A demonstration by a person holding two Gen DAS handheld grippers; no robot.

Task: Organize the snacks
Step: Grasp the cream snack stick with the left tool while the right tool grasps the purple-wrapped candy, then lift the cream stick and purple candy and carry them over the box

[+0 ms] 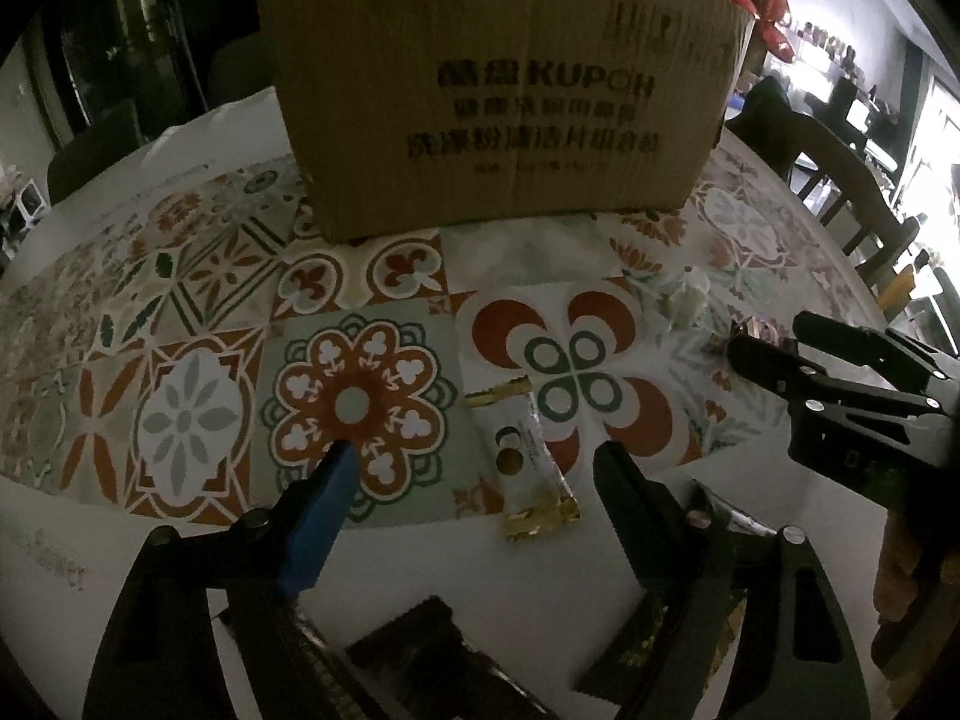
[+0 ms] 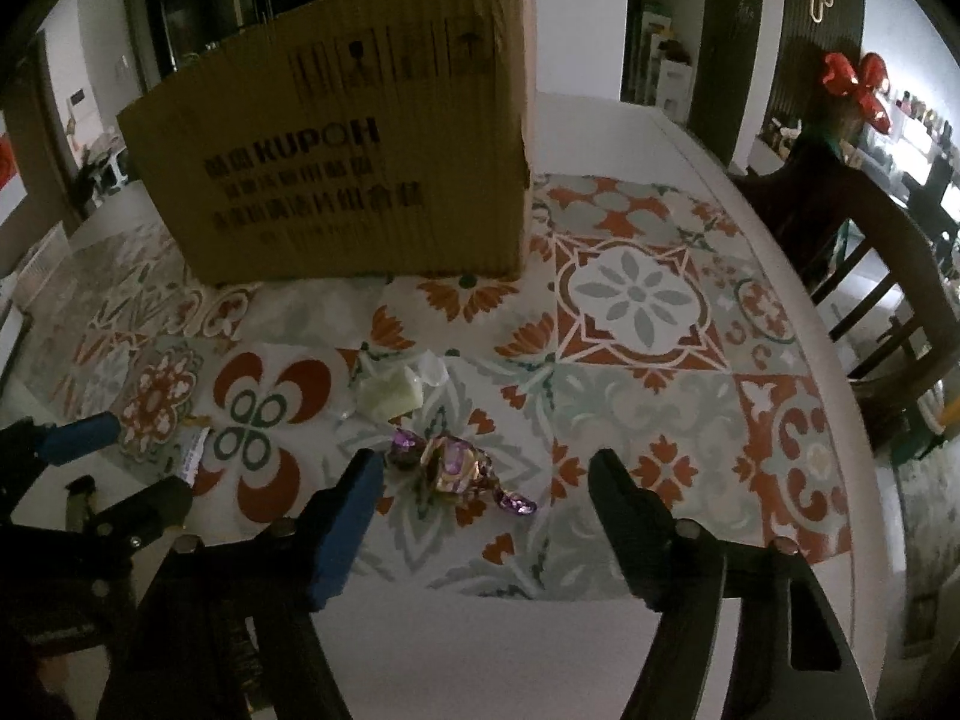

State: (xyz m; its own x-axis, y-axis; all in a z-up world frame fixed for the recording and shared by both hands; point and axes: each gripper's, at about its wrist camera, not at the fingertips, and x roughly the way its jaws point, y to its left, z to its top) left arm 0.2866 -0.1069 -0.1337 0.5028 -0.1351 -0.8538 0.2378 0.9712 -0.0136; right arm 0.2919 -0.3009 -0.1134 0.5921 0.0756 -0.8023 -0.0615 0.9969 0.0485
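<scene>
A white and gold snack bar (image 1: 528, 456) lies on the patterned tablecloth between the tips of my open left gripper (image 1: 480, 456); its end shows in the right wrist view (image 2: 193, 455). A purple and gold wrapped candy (image 2: 457, 467) lies between the tips of my open right gripper (image 2: 486, 468), nearer the blue left finger. A pale green wrapped sweet (image 2: 393, 393) lies just beyond it, also in the left wrist view (image 1: 684, 297). A cardboard box (image 1: 498, 108) stands at the back of the table, also in the right wrist view (image 2: 354, 150).
Dark snack packets (image 1: 420, 648) lie at the near table edge under my left gripper. A wooden chair (image 2: 864, 252) stands at the table's right side. The right gripper (image 1: 840, 384) shows at the right of the left wrist view; the left gripper (image 2: 96, 468) shows at the left of the right wrist view.
</scene>
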